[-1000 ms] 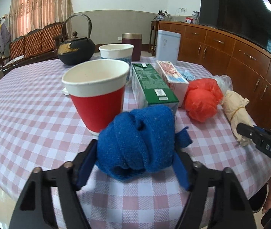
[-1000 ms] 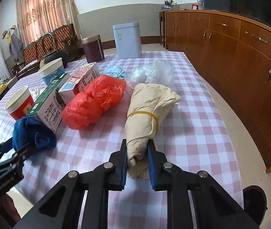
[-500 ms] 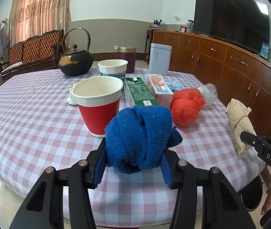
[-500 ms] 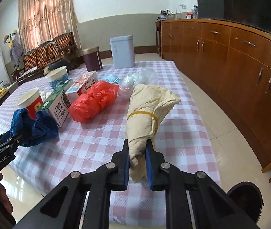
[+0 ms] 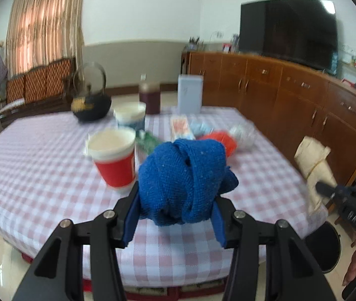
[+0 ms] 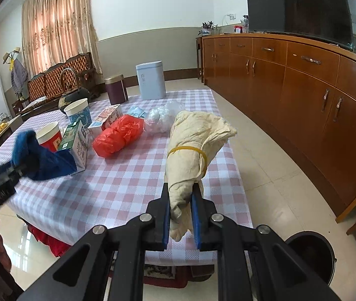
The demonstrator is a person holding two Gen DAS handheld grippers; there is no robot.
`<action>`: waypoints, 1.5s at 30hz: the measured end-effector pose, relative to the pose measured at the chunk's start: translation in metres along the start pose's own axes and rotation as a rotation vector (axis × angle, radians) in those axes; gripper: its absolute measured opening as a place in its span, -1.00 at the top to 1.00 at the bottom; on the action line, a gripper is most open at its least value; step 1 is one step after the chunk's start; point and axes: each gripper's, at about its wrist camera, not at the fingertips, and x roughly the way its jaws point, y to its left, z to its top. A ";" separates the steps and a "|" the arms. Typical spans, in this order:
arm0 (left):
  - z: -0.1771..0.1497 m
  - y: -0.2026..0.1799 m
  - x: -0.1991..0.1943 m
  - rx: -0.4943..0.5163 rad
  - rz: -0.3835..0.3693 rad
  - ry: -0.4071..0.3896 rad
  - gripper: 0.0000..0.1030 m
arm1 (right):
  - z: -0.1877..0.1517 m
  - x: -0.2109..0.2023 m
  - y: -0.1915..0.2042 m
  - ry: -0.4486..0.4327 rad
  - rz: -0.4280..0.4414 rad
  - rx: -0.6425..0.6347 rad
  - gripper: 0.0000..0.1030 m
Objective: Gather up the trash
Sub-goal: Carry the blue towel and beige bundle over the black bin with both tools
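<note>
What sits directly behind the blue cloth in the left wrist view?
Behind the blue cloth, clamped in the left gripper, a green carton and red plastic bag peek out; their near parts are covered.

We see our right hand-held gripper [image 6: 181,215] clamped on the lower end of a cream cloth bundle [image 6: 194,148] tied with a yellow rubber band [image 6: 186,150], lifted over the desk's [image 6: 117,190] near right corner. Near the left edge, the left hand-held gripper [image 6: 20,166] grips a blue cloth [image 6: 43,159]. A dark bin [image 6: 308,255] stands on the floor.
</note>
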 end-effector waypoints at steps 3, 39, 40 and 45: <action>0.027 -0.001 0.007 0.004 -0.012 -0.010 0.01 | -0.002 0.001 0.003 0.007 0.006 -0.001 0.70; 0.037 -0.163 0.032 0.143 -0.272 -0.011 0.01 | -0.015 -0.063 -0.131 -0.045 -0.212 0.131 0.70; 0.039 -0.168 0.032 0.146 -0.280 -0.014 0.01 | -0.016 -0.064 -0.135 -0.043 -0.218 0.135 0.70; 0.044 -0.183 0.032 0.153 -0.308 -0.027 0.01 | -0.019 -0.068 -0.150 -0.040 -0.240 0.150 0.70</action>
